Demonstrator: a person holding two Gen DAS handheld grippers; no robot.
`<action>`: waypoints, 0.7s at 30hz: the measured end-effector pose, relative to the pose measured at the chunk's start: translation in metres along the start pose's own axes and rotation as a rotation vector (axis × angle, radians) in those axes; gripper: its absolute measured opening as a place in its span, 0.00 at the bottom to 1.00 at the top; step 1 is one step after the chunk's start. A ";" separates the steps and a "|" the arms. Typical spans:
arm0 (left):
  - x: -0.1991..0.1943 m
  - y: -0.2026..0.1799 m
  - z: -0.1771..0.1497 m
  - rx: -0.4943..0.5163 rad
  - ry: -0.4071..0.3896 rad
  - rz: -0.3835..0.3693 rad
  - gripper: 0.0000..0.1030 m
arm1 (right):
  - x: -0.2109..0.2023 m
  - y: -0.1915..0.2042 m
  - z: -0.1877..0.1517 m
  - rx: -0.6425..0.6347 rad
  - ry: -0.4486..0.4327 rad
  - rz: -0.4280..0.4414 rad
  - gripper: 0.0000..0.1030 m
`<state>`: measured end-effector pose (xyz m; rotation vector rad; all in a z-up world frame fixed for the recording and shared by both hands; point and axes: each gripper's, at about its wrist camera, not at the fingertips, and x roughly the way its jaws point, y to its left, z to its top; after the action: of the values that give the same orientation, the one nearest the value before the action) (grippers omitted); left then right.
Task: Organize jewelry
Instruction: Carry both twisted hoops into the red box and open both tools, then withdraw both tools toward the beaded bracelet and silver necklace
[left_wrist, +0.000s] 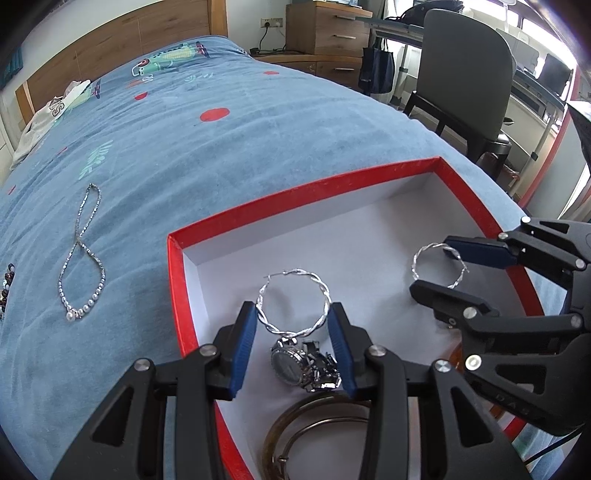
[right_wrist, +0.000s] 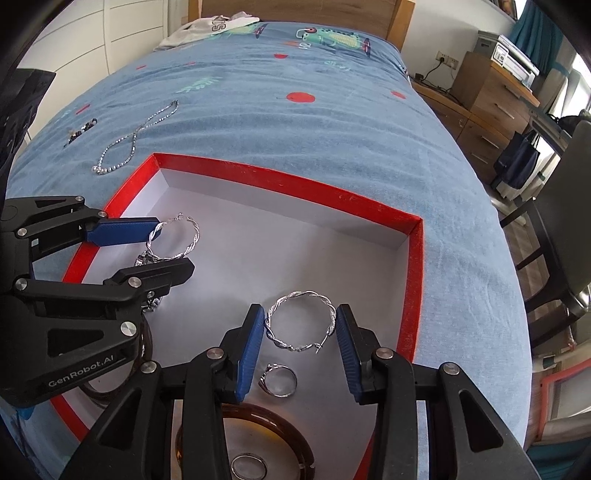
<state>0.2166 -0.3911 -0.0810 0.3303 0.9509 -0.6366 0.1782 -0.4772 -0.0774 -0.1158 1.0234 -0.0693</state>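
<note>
Two twisted silver hoop earrings are held over the red box (left_wrist: 295, 192), which is white inside. My left gripper (left_wrist: 293, 308) is shut on one hoop (left_wrist: 301, 274), its blue pads pressing both sides, just above a steel watch (left_wrist: 295, 363). My right gripper (right_wrist: 301, 310) is shut on the other hoop (right_wrist: 299, 293), above a silver ring (right_wrist: 282, 380). Each gripper shows in the other's view: the right gripper (left_wrist: 430, 264) at the box's right side, the left gripper (right_wrist: 173, 245) at its left.
In the box's near end lie an amber bangle (right_wrist: 258, 417), metal bangles (left_wrist: 314, 417) and a second ring (right_wrist: 249, 467). On the blue bedspread left of the box lie a pearl necklace (left_wrist: 81, 258) and a dark bead bracelet (right_wrist: 81, 131). A chair (left_wrist: 465, 74) stands beside the bed.
</note>
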 end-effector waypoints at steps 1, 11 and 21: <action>0.000 0.000 0.000 0.000 0.001 0.003 0.37 | 0.000 0.000 0.000 0.000 -0.001 0.000 0.39; 0.000 0.002 0.001 -0.006 0.011 0.002 0.37 | -0.012 -0.002 -0.006 0.006 -0.018 0.001 0.40; -0.012 0.000 0.002 -0.039 0.020 -0.030 0.44 | -0.046 -0.013 -0.011 0.062 -0.066 -0.021 0.43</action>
<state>0.2128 -0.3881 -0.0703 0.2885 0.9883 -0.6425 0.1446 -0.4860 -0.0420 -0.0724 0.9531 -0.1155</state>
